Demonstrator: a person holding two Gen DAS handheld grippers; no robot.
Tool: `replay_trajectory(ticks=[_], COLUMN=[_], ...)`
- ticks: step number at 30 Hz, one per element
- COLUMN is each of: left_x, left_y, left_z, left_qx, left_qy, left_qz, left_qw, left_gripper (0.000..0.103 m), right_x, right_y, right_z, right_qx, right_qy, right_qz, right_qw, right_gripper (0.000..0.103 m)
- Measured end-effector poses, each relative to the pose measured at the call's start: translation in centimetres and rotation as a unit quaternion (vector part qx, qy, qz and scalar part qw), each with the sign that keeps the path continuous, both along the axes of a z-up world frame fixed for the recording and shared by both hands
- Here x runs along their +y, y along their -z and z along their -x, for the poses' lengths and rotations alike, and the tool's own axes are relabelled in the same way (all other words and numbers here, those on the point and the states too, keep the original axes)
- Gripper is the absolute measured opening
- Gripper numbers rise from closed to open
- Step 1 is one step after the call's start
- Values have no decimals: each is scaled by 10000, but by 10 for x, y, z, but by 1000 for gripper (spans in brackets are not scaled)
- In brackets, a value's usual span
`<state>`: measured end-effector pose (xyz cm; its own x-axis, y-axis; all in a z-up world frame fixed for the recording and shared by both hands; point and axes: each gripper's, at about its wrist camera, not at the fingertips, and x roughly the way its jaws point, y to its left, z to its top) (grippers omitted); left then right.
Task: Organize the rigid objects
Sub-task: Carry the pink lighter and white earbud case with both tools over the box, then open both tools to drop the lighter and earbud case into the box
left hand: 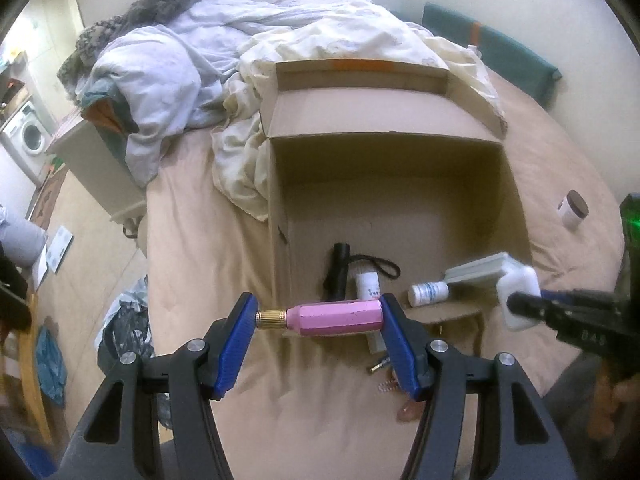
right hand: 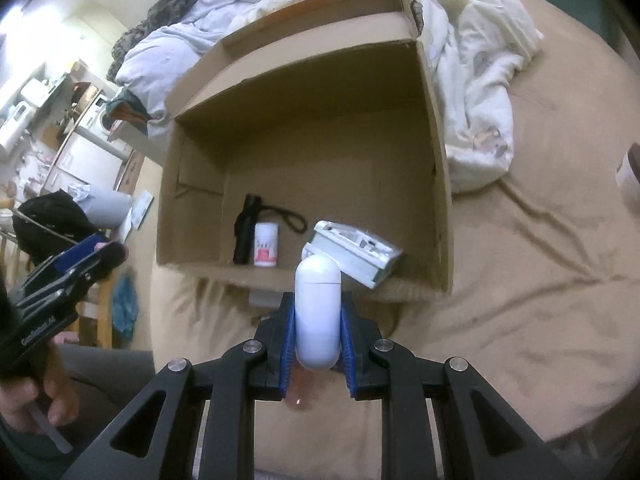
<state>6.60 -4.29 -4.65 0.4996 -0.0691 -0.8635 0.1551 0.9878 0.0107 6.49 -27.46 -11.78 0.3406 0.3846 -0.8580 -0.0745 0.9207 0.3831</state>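
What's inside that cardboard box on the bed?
The cardboard box holds a black flashlight with a strap, a white bottle and a pale flat case. The held white capsule and the box's near wall hide part of the floor.

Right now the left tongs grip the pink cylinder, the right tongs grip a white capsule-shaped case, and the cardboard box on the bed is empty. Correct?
Not quite: the cardboard box is not empty. The right wrist view shows a black flashlight, a small white bottle and a white rectangular case inside. The rest holds: the left tongs grip the pink cylinder, and the right tongs grip the white capsule-shaped case.
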Motion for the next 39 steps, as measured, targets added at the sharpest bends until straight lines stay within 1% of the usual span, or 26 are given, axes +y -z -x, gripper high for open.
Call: replay_trajectory(ticks=[2, 4, 10, 12, 14, 15, 18, 20, 24, 29, 32, 37, 39], left_x=[-1, -4, -21, -27, -31, -33, -41, -42, -39, -42, -45, -44, -42], left_y=[3, 8, 27, 36, 47, 54, 73, 78, 79, 80, 83, 85, 86], left_z=[-9, -19, -58, -67, -72, -73, -75, -77, -80, -74, -73, -74, -75], left_qx=[38, 70, 181, 239, 397, 449, 573, 631, 548, 481, 528, 586, 611], left_qy=[7, 36, 112, 200, 291, 288, 379, 367, 258, 377, 440, 340, 291], left_qz=[-30, -118, -203, -57, 169, 207, -7, -15, -46, -134, -150, -163, -98], left_qw=[10000, 9999, 9996, 9995, 9986, 9984, 9976, 9973, 9982, 9980, 9975, 9976, 9977], left_gripper=[59, 58, 59, 59, 59, 59, 59, 59, 59, 59, 59, 59, 59], right_x=[-1, -4, -7, -6, -5, -5, -4, -2, 2, 7, 9, 8, 7], right_y=[-2, 0, 14, 20, 25, 28, 36, 37, 39, 42, 39, 40, 40], right_z=[-11, -24, -57, -64, -67, -69, -75, -78, -79, -79, -79, -77, -77], right_qx=[-89, -86, 41, 90, 132, 166, 280, 268, 272, 307, 259, 273, 274], right_qy=[-23, 26, 128, 129, 133, 146, 212, 210, 168, 81, 29, 49, 42], right_qz=[128, 132, -49, -96, -117, -116, -145, -196, -249, -200, -177, -105, -69], right_qw=[9999, 9999, 9999, 9998, 9998, 9997, 9993, 9992, 9992, 9993, 9995, 9996, 9996], right_gripper=[22, 22, 22, 22, 22, 22, 22, 22, 22, 22, 22, 22, 22])
